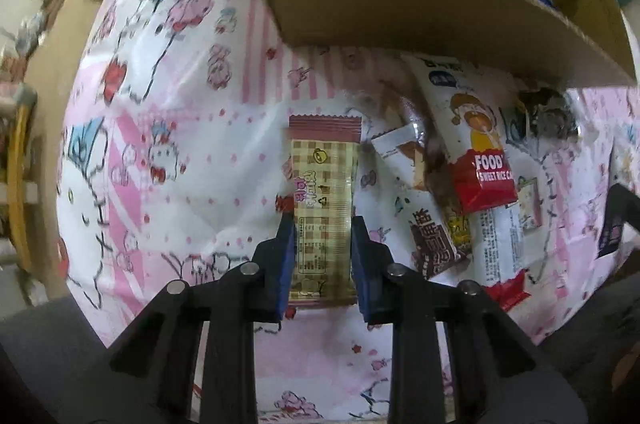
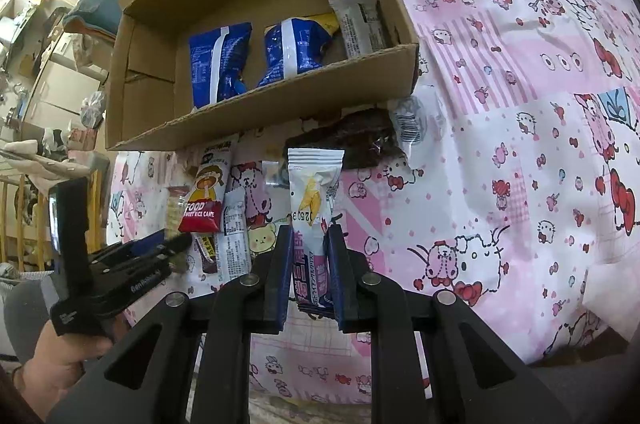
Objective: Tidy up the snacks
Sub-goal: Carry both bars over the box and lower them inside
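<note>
At the bottom centre of the left wrist view, the left gripper [image 1: 323, 224] was closed on a plaid beige snack bar [image 1: 323, 207], its blue pads pressing both long edges while the maroon-ended wrapper pointed up the frame. At the bottom centre of the right wrist view, the right gripper [image 2: 307, 232] was clamped on a white banana-print packet [image 2: 314, 191], which stood upright between the narrowed fingers. Both packets were seen against a pink cartoon-print cloth [image 2: 500, 143]. Just right of the plaid bar, in mid-frame, loose snacks lay on the cloth: a red-and-white rice cake pack [image 1: 476, 151] overlapping a brown-and-white wrapper [image 1: 404, 151]. In the right wrist view a dark brown packet [image 2: 360, 139] lay above the banana packet, near the box's front wall. Farthest off, across the upper part of both views, stood an open cardboard box [image 2: 260, 111] containing two blue bags [image 2: 218, 59] side by side and a white-grey packet [image 2: 360, 23] at its right end.
</note>
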Motion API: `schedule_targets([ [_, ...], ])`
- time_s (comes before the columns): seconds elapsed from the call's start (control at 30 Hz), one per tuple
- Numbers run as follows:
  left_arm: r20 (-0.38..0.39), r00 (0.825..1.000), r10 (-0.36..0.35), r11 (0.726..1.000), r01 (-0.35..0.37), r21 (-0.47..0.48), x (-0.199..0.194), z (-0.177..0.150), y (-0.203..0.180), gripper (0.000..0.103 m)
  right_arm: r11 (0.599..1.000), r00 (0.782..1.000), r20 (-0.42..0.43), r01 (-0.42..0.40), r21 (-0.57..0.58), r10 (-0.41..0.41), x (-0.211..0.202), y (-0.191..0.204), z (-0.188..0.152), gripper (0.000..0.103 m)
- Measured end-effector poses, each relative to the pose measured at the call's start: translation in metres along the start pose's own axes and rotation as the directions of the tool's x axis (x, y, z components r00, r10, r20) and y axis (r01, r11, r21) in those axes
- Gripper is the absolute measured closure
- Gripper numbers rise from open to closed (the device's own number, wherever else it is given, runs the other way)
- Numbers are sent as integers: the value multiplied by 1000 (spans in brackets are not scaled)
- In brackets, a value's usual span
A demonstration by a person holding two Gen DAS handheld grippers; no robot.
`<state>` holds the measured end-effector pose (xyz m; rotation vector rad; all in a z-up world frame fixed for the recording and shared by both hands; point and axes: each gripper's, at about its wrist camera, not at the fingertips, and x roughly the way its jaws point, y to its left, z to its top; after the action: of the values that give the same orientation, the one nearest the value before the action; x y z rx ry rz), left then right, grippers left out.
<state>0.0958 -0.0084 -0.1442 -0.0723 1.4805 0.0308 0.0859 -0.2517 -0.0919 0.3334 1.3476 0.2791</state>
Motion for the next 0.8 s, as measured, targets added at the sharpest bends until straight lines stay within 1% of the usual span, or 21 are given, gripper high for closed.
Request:
schedule_targets([
  [0.07,0,1000,5,1000,-5,-15,-2,-2,5,81,1000,1000,3,-5,-6,5,0,2,0,85],
  [0.17,13,999,31,999,-31,-30,-7,-5,12,81,1000,1000,7,-9,-7,9,1,3,0,85],
  [0.2,20,999,41,998,-40,-38,-8,-11,17,81,1000,1000,8,-10,-7,10,2,4,0,85],
  [0.33,45,996,72,993,-68,-100,-17,-12,33,81,1000,1000,14,-16,-11,16,-1,5,-1,85],
  [0.37,53,995,79,991,-73,-113,-18,-18,40,81,1000,1000,16,-19,-13,20,-2,6,-1,85],
  [0.43,73,994,83,987,-72,-145,-27,-18,50,81,1000,999,23,-27,-15,27,-5,7,-2,85],
  [0.5,109,991,81,984,-62,-166,-39,-16,55,81,999,998,37,-41,-12,41,-9,7,-2,85],
  [0.6,181,981,71,982,-37,-186,-61,-19,56,81,997,994,78,-75,-16,76,-22,7,-2,85],
  [0.63,209,975,71,982,-32,-187,-71,-22,56,81,996,992,91,-83,-22,85,-26,7,-2,85],
  [0.7,261,963,60,986,-16,-168,-89,-23,53,81,994,988,118,-100,-36,104,-34,10,-3,85],
  [0.8,315,948,50,990,-5,-142,-108,-16,47,81,989,976,167,-136,-59,144,-47,14,-4,85],
])
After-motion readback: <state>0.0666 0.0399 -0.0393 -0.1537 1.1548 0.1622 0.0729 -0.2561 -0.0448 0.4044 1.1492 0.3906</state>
